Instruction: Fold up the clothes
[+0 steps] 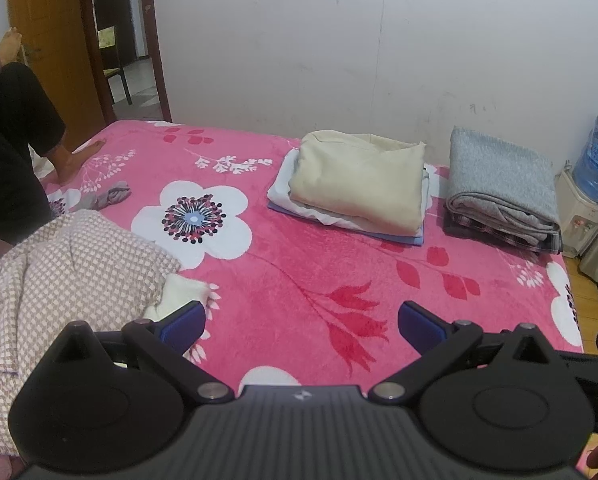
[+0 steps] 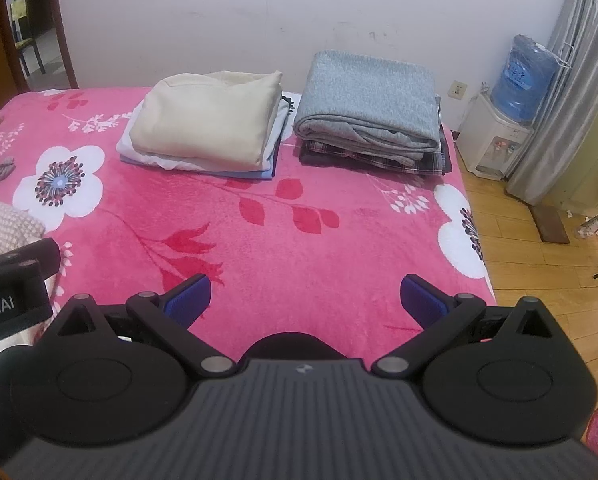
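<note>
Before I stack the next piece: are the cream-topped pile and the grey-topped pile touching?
Apart. The right wrist view shows a strip of pink blanket between the cream-topped pile and the grey-topped pile; the left wrist view shows the same gap.

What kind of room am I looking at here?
Most likely a bedroom in a home: a bed under a pink floral blanket, folded clothes stacks on it, and a water dispenser by the curtain.

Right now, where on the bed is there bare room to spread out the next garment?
The widest bare patch of the pink floral blanket lies between the open right gripper and the two folded stacks: the cream-topped stack and the grey-topped stack. It's crowded by the wall, where those stacks sit, and on the left, where the checkered garment is heaped beside the open left gripper.
</note>
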`<state>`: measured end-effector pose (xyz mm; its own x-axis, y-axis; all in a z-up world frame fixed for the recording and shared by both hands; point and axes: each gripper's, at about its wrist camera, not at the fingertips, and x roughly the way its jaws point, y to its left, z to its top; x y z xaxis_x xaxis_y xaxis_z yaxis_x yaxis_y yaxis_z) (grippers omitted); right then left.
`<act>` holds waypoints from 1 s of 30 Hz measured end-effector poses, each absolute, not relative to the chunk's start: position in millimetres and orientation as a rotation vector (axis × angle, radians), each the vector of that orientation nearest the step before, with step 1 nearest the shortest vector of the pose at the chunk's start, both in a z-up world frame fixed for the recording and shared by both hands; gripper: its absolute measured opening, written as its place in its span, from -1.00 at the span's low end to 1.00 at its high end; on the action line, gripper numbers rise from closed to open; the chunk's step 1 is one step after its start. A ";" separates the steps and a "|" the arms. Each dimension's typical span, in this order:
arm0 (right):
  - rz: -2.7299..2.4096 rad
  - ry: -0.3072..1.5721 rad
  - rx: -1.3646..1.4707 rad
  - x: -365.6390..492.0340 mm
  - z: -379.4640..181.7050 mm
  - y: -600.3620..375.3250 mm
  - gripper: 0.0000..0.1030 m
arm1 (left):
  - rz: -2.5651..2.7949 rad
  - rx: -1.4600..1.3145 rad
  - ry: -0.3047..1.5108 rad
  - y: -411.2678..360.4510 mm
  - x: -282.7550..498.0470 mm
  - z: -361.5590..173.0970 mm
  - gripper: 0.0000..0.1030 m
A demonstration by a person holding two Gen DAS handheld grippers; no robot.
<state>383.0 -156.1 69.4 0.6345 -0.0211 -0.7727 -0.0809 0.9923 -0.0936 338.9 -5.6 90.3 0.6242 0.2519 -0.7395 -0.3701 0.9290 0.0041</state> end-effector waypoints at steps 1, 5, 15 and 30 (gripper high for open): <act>0.034 0.884 -0.125 382.9 69.4 -155.9 0.97 | 0.359 -0.154 0.823 -5.4 338.8 90.4 1.00; 0.035 0.885 -0.125 383.8 69.9 -155.3 0.97 | 0.359 -0.155 0.824 -4.6 339.4 90.4 1.00; 0.030 0.887 -0.127 384.1 69.9 -154.6 0.97 | 0.357 -0.151 0.829 -4.8 342.4 89.0 1.00; 0.023 0.895 -0.130 385.0 67.5 -155.1 0.97 | 0.355 -0.151 0.834 -4.9 342.7 85.8 1.00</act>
<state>385.0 -155.1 67.5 0.6257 -0.0344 -0.7793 -0.0743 0.9919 -0.1034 342.7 -4.9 85.8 0.6174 0.2484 -0.7464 -0.3654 0.9308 0.0075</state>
